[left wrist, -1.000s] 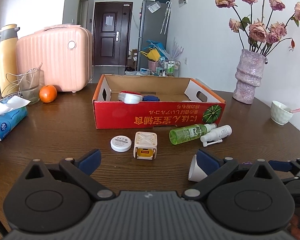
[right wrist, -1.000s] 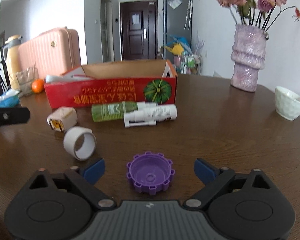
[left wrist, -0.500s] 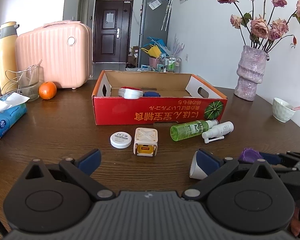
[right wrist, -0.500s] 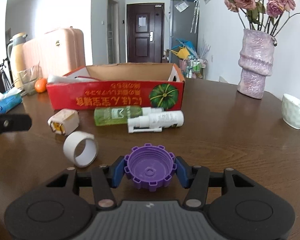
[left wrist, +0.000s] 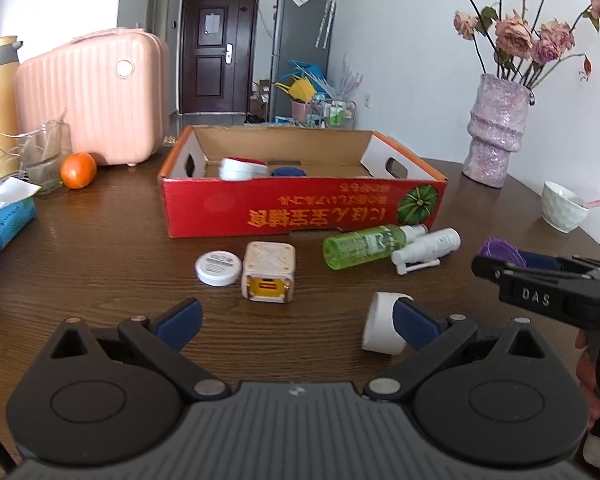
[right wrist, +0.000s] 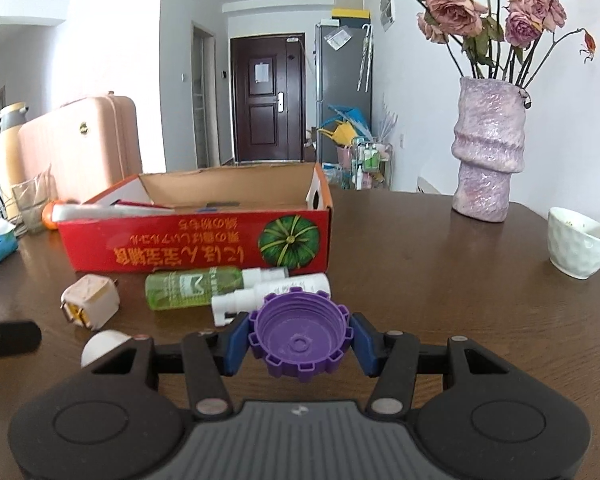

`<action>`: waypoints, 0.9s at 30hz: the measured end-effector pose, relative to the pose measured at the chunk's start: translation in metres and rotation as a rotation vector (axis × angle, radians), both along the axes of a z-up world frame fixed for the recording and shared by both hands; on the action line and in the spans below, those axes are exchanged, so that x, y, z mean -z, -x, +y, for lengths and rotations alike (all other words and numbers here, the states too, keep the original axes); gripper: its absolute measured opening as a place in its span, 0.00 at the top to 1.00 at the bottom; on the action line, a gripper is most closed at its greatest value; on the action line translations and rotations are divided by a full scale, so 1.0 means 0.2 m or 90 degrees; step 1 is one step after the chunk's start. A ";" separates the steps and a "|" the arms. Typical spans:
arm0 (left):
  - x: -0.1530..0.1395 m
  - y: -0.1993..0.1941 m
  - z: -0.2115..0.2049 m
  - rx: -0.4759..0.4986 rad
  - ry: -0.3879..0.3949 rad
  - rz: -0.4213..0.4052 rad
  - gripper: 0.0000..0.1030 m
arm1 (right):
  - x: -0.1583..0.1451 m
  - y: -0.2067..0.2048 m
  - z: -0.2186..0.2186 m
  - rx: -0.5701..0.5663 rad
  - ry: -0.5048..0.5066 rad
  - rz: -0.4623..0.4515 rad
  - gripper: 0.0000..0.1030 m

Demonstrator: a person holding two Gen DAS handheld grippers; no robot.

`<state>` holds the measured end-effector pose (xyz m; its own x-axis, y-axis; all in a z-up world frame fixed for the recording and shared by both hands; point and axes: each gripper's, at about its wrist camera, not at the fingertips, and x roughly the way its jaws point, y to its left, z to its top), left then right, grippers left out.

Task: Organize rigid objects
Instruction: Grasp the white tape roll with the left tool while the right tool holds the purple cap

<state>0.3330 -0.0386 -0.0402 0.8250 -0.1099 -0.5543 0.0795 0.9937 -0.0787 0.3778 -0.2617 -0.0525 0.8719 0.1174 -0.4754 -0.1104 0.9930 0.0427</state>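
Observation:
My right gripper [right wrist: 299, 342] is shut on a purple toothed cap [right wrist: 298, 338] and holds it above the table, in front of the red cardboard box [right wrist: 196, 246]. It also shows in the left wrist view [left wrist: 504, 256] with the purple cap [left wrist: 500, 250]. My left gripper [left wrist: 296, 320] is open and empty. A white tape ring [left wrist: 382, 322] lies by its right finger. A white round tin [left wrist: 219, 267], a cream charger block [left wrist: 268, 272], a green bottle [left wrist: 360, 246] and a white spray bottle [left wrist: 428, 248] lie before the box [left wrist: 300, 208].
The box holds a white-and-red jar [left wrist: 242, 168] and a blue item [left wrist: 288, 172]. A pink case [left wrist: 92, 96], an orange [left wrist: 78, 170], a tissue pack [left wrist: 4, 224] and a glass jug [left wrist: 40, 152] stand left. A purple vase [left wrist: 496, 132] and a white cup [left wrist: 562, 208] stand right.
My right gripper closed on the purple cap and lifted it off the table, toward the box. The left gripper stayed open and nearly still.

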 end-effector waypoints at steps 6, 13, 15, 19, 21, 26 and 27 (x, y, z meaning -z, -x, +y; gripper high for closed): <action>0.02 -0.04 -0.09 0.016 -0.009 0.013 0.00 | -0.01 0.03 -0.01 0.005 -0.006 -0.012 0.49; 0.07 -0.11 -0.17 0.017 -0.017 0.036 0.00 | -0.01 0.05 -0.02 0.011 -0.011 -0.019 0.49; 0.08 -0.13 -0.19 0.016 -0.019 0.039 0.00 | -0.01 0.05 -0.02 0.012 -0.011 -0.019 0.49; 0.10 -0.15 -0.22 0.008 -0.026 0.041 0.00 | -0.01 0.06 -0.02 0.011 -0.011 -0.019 0.49; 0.10 -0.16 -0.23 0.009 -0.027 0.039 0.00 | -0.01 0.06 -0.02 0.011 -0.011 -0.020 0.49; 0.11 -0.18 -0.26 0.006 -0.040 0.034 0.00 | -0.01 0.06 -0.02 0.010 -0.012 -0.019 0.49; 0.11 -0.18 -0.27 0.006 -0.041 0.033 0.01 | -0.01 0.06 -0.02 0.010 -0.012 -0.019 0.49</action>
